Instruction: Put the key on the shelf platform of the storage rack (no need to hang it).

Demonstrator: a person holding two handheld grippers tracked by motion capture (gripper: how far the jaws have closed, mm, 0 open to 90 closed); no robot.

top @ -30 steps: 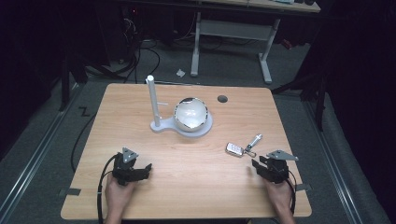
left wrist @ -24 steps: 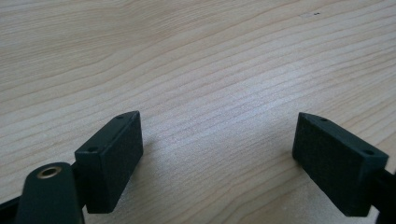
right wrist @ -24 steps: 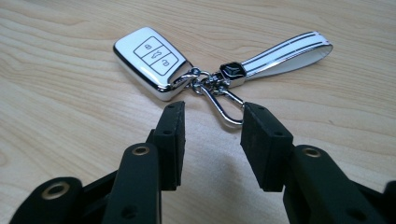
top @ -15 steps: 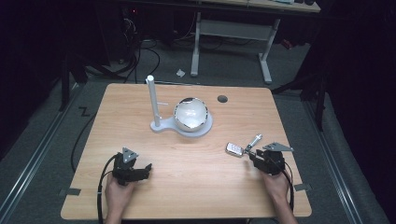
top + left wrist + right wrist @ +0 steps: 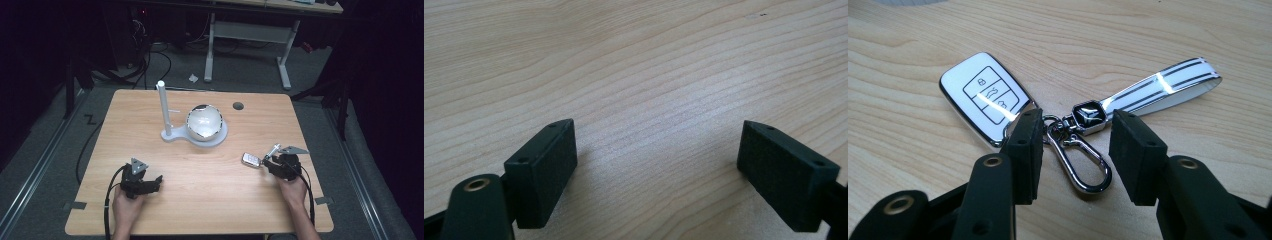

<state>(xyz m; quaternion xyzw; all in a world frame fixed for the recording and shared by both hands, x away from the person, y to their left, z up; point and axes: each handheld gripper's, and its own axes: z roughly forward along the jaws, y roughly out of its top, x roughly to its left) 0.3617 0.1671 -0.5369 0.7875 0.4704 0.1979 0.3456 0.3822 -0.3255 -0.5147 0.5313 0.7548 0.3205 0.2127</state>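
The car key [image 5: 985, 95] lies on the table [image 5: 200, 175] at 4 o'clock. The right gripper [image 5: 1075, 147] has just been opening, jaws straddling its carabiner [image 5: 1080, 160], gripping nothing. The left gripper [image 5: 659, 160] gapes wide, empty.

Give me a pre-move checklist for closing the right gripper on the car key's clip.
1. Right gripper jaws apart: ok, they have just been opening.
2. Carabiner clip between the jaws: ok, pads not yet pressing it.
3. Car key free of the jaws: not ok, left pad overlaps its corner.
4. Strap outside the jaws: ok, it lies beyond the right pad.
5. Left gripper out of the way: ok, open over bare table.
6. Stand with the bowl clear of the key: ok.
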